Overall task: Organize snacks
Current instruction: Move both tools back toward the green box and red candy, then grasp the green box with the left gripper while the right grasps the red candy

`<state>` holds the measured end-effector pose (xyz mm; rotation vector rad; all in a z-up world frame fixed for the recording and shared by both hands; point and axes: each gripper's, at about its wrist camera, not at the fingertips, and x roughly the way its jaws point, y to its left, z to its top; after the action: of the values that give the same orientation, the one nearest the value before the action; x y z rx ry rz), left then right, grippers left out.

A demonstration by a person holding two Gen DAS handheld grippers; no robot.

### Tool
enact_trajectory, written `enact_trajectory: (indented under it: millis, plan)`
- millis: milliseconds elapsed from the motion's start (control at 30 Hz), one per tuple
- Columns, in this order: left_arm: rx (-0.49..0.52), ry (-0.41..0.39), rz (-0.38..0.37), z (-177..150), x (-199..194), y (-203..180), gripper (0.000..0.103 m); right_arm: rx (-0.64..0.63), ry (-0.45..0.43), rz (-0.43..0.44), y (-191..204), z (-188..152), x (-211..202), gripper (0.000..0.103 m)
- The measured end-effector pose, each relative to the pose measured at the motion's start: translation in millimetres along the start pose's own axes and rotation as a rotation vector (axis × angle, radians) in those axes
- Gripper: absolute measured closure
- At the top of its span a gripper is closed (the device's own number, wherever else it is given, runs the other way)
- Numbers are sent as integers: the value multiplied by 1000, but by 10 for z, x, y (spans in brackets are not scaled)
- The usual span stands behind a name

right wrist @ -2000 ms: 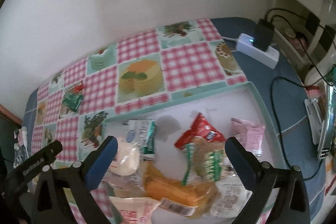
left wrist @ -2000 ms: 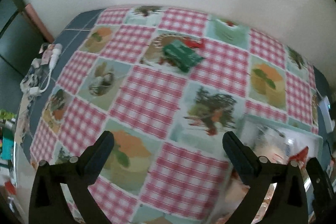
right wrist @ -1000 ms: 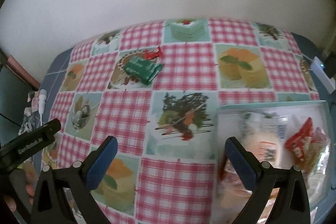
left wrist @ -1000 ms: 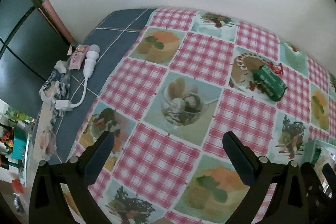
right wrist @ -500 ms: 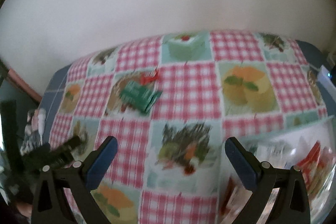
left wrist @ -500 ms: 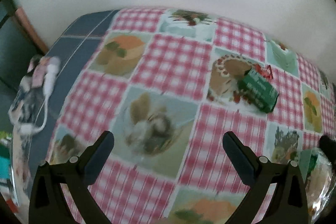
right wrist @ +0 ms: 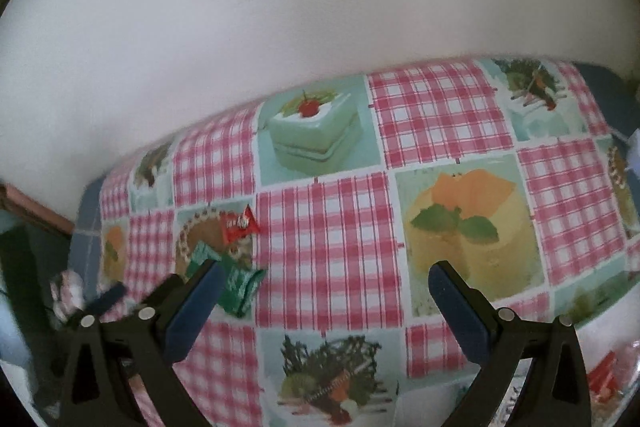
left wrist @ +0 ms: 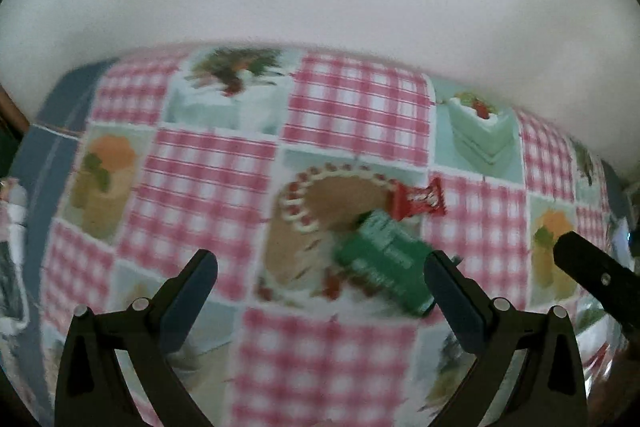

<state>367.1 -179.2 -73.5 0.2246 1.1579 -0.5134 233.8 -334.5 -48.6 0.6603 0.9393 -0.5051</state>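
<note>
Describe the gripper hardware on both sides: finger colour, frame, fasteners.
Both match: the left gripper and right gripper each have two wedge-shaped dark blue fingers on black triangular open-frame brackets with round silver fasteners. No cables or sleeves visible. Any lettering is unreadable in these views.

Tablecloth (right wrist: 328, 239) beneath both jaws: smooth printed sheet, probably oilcloth; green packet (left wrist: 384, 263) and red wrapper (left wrist: 418, 202) ahead of left jaws: glossy film; fingers (right wrist: 192, 311): matt black plastic, blue pads.
</note>
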Motion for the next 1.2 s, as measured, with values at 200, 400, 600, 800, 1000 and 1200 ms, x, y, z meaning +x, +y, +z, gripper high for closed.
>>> enact_trajectory:
  millis: [200, 400, 600, 800, 1000, 1200]
  plan:
    - [-63, 48, -4, 54, 367, -163, 0, -12, -18, -22, -2, 133, 77, 0]
    - [-89, 66, -67, 47, 417, -82, 0, -31, -5, -37, 40, 181, 214, 0]
    - [-149, 83, -123, 12, 412, 141, 1, -17, 17, -19, 114, 146, 344, 0]
    - [-161, 38, -105, 51, 501, 76, 1, -11, 4, -26, 148, 147, 353, 0]
    - [-51, 123, 32, -59, 521, -18, 1, -40, 8, -46, 213, 173, 429, 0]
    - [23, 103, 61, -335, 346, 214, 22, -77, 20, -22, 356, 120, 572, 1]
